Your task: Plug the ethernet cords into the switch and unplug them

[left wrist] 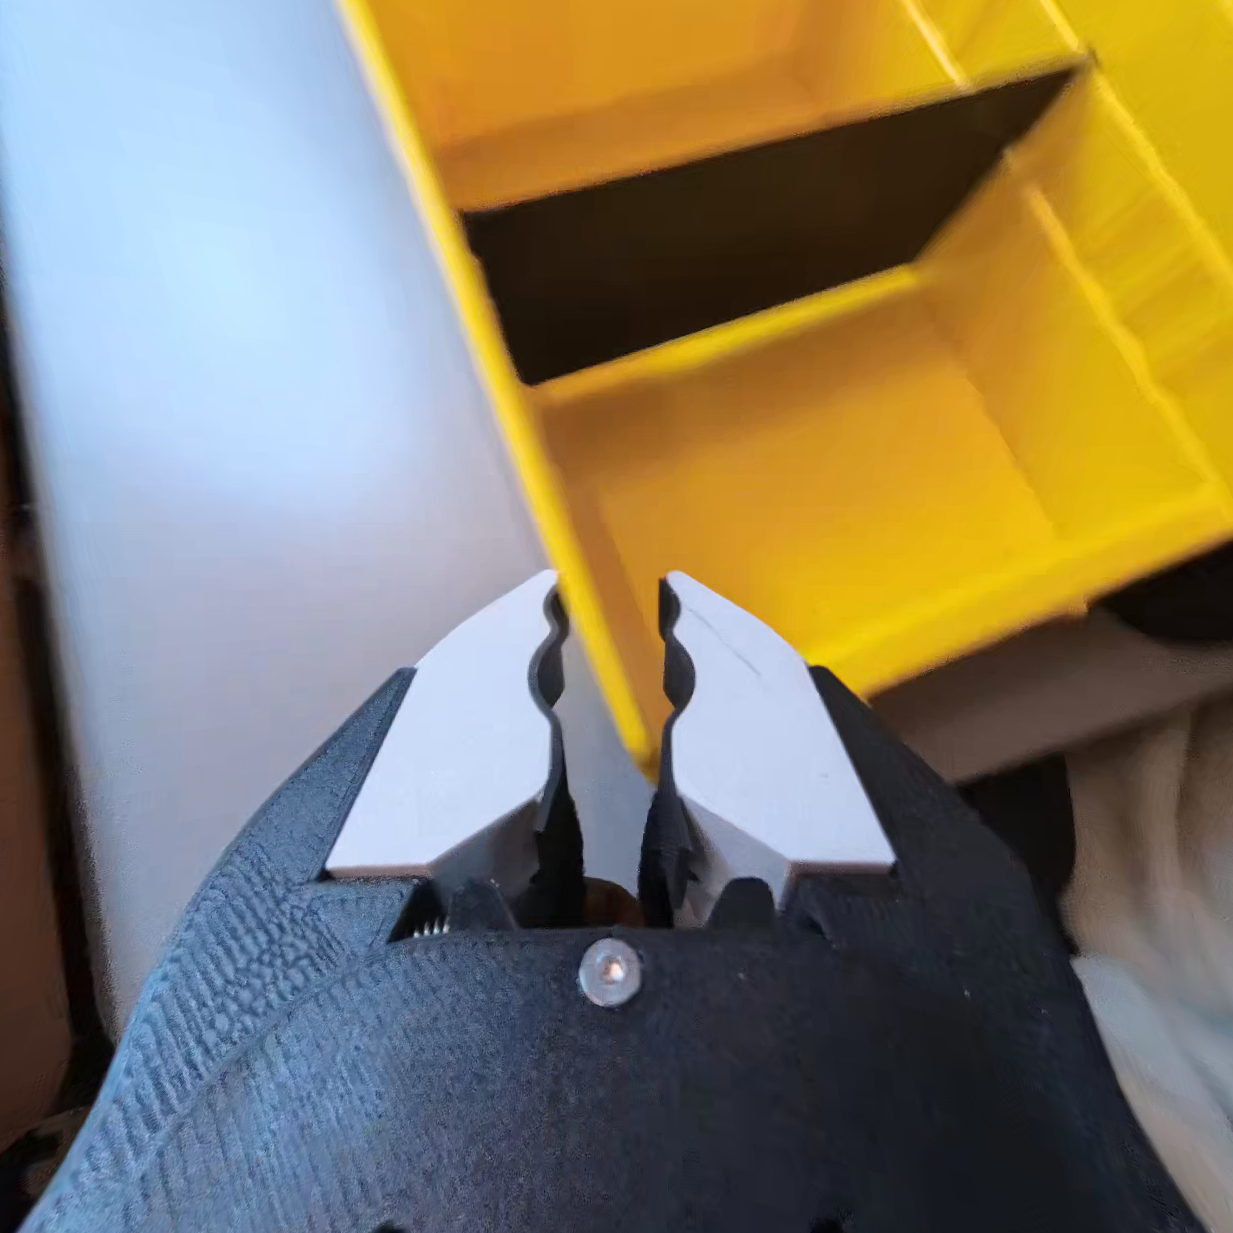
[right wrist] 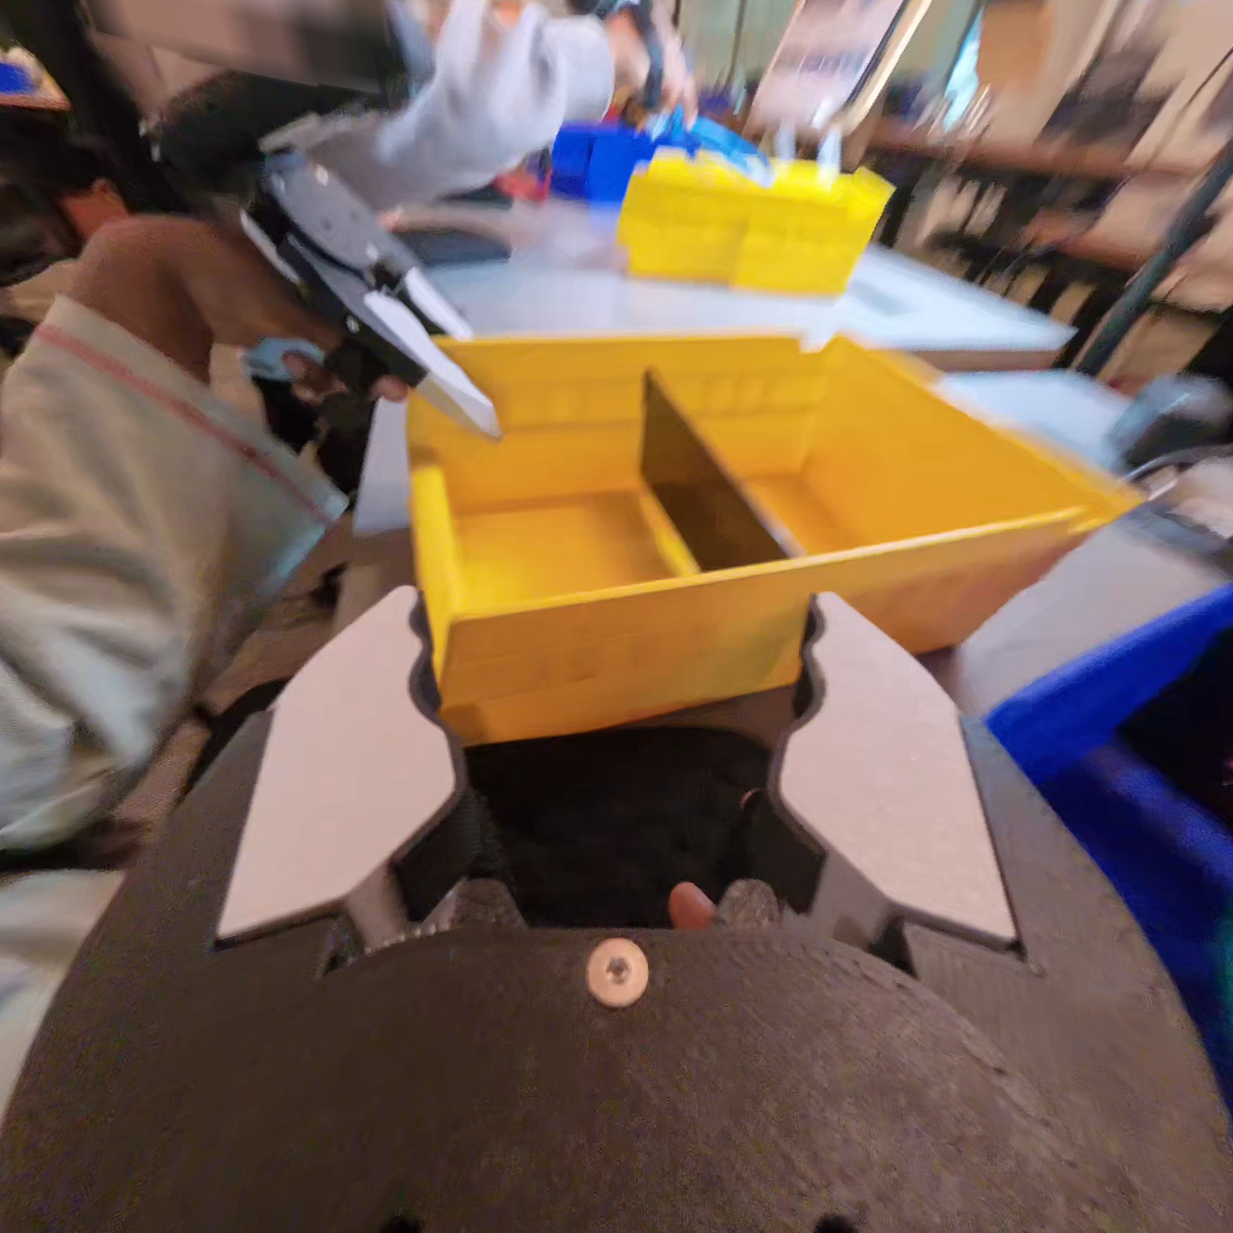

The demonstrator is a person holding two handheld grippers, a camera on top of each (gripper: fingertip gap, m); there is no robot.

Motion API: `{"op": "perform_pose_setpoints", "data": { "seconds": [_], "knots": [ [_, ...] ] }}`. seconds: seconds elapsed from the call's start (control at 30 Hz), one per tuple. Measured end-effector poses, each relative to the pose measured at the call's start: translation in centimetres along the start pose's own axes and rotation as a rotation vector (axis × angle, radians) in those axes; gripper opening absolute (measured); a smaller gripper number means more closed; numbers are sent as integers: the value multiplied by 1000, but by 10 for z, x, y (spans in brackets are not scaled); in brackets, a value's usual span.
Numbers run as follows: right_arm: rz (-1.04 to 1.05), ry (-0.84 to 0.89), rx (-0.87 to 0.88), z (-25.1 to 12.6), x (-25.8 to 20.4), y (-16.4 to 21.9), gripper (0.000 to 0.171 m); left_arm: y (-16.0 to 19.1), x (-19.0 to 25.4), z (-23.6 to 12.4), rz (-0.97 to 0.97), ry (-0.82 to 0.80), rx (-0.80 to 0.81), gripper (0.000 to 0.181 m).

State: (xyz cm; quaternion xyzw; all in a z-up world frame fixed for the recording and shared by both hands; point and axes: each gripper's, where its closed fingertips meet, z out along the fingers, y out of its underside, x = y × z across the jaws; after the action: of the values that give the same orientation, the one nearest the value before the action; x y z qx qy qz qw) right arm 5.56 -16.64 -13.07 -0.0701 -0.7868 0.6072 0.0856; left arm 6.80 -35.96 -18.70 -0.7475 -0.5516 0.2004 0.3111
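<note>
Left wrist view: my left gripper [left wrist: 610,587] is pointed down at the near corner of a yellow bin [left wrist: 834,534], and the bin's left wall runs right up into the narrow gap between the jaws.
Left jaws: only slightly parted, nothing pinched (the wall sits in the gap, but I can't tell if it's touching).
Bin layout: yellow compartments with one black divider [left wrist: 734,247] across the middle, and every compartment I can see into is bare.
Counter: pale white surface [left wrist: 220,400] to the left of the bin.
Right wrist view: my right gripper [right wrist: 614,634] faces the long side of the same yellow bin [right wrist: 620,660], level with its near wall.
Right jaws: spread wide, holding nothing.
Other gripper: the left gripper [right wrist: 480,417] shows up top left, tips at the bin's far left corner, with a hand [right wrist: 200,300] behind it.
Background: a stack of yellow bins [right wrist: 747,227] farther back on the counter [right wrist: 934,307], a blue bin [right wrist: 1134,767] at my right edge (all pretty blurry).
Ethernet cords and switch: can't find either in these views.
</note>
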Motion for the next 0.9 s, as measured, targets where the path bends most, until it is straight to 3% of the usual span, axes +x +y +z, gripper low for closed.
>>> {"op": "perform_pose_setpoints", "data": {
  "seconds": [0.03,0.07,0.1,0.2,0.27,0.3,0.43,0.57,0.67,0.77,0.9],
  "knots": [
    [31,-13,-61,4,-8,8,114,5,2,0,49,-13,-31,30],
    [45,-6,-99,6,-11,14,116,5,-6,0,75,-79,-37,46],
    [47,14,-119,7,-12,17,114,-1,-13,0,65,-131,-18,44],
    [34,41,-135,8,-9,19,87,-20,-6,8,-19,-68,56,39],
    [54,-43,-156,12,-23,20,49,-15,-8,17,-3,-105,-11,27],
    [41,-39,-173,14,-26,22,41,-15,-12,18,0,-153,-31,22],
    [-140,57,-210,18,-26,23,36,-19,-21,13,-66,-217,-22,11],
    [-406,201,-161,21,-18,15,19,-33,-29,-9,-59,-353,32,7],
    [-466,250,-36,15,-15,-8,18,-55,-29,-34,-77,-407,190,6],
    [-590,375,118,-9,-10,-47,17,-103,-14,-70,-58,-426,525,5],
    [-695,563,191,-56,9,-75,14,-147,24,-77,6,-427,700,5]
  ]
}}
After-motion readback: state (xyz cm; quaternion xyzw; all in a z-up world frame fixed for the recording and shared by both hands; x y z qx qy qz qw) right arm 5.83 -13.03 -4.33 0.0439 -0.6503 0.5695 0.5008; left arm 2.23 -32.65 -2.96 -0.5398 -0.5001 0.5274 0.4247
